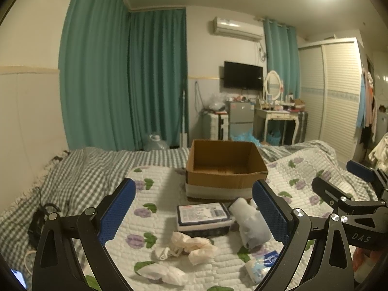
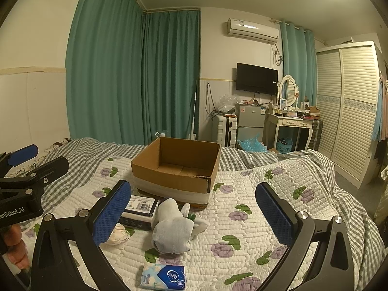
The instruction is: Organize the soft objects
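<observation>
Presently both claws hang released over the bed — left claw [image 1: 194,208], right claw [image 2: 192,208]. Box [image 2: 179,167] stands beyond; sock [image 2: 172,230], pack [image 1: 203,214], tissues [image 2: 163,275], gloves [image 1: 191,245] lie before it — none inside.

Def a lived-in bedroom: bed [image 2: 266,194] w/ floral quilt over a checked sheet, teal curtains [image 2: 135,72], wall AC [image 2: 252,30], TV [image 2: 257,78], vanity w/ oval mirror [image 2: 287,91], mini fridge [image 2: 249,122], suitcase [image 2: 224,127], louvered wardrobe [image 2: 349,109].
</observation>
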The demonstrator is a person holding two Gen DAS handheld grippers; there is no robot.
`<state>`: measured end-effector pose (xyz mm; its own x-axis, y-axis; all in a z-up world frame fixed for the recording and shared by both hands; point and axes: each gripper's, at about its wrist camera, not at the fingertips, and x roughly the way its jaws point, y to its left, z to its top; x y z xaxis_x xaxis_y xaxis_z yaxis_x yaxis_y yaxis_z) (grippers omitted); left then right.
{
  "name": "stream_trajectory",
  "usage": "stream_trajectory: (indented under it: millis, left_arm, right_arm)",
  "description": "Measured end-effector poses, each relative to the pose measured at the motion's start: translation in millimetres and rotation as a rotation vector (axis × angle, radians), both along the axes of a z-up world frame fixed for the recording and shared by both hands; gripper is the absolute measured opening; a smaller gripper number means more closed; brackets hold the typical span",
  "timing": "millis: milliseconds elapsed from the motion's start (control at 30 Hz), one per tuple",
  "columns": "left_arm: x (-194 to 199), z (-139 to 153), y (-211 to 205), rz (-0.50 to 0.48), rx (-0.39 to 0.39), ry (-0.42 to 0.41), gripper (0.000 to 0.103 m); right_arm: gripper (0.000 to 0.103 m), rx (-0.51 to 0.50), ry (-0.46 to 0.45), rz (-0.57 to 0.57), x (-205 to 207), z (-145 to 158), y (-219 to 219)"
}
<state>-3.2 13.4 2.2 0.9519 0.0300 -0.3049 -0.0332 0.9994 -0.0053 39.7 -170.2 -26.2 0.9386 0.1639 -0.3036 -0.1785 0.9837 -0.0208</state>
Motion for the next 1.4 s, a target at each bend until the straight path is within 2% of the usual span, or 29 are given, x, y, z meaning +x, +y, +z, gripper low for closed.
stream_trajectory:
  millis: [500, 700, 800, 900, 1033, 1133, 1300, 1333, 1400]
  left_arm:
    - [-2, 9, -5, -0.015, 0.007, -0.013, 0.099]
    - [-2, 3, 5, -0.02, 0.034, 0.031, 0.099]
    - [6, -18, 18, -0.003, 0.039, 0.11, 0.099]
    - [15, -53, 30, 0.001, 0.024, 0.209, 0.099]
    - [30, -104, 40, 0.001, 0.0, 0.362, 0.098]
    - [37, -139, 42, 0.001, 0.01, 0.468, 0.097]
    - [46, -163, 41, -0.038, 0.003, 0.572, 0.096]
    - [46, -165, 41, -0.045, 0.0, 0.582, 0.088]
    - [50, -170, 41, -0.064, -0.005, 0.602, 0.084]
  right_arm:
    - [0.103, -0.015, -0.013, 0.0, -3, 2, 4]
    - [0.103, -0.051, 0.0, 0.001, -8, 2, 7]
    - [0.103, -0.07, 0.072, 0.026, -3, -15, 13]
    - [0.103, -0.094, 0.165, 0.052, 8, -40, 21]
    - [0.103, -0.076, 0.349, 0.103, 28, -88, 35]
    - [0.103, -0.109, 0.453, 0.114, 36, -119, 47]
    - [0.103, -0.131, 0.56, 0.092, 45, -151, 53]
    - [0.1, -0.13, 0.581, 0.084, 47, -156, 52]
    - [0.094, -0.128, 0.607, 0.071, 51, -162, 53]
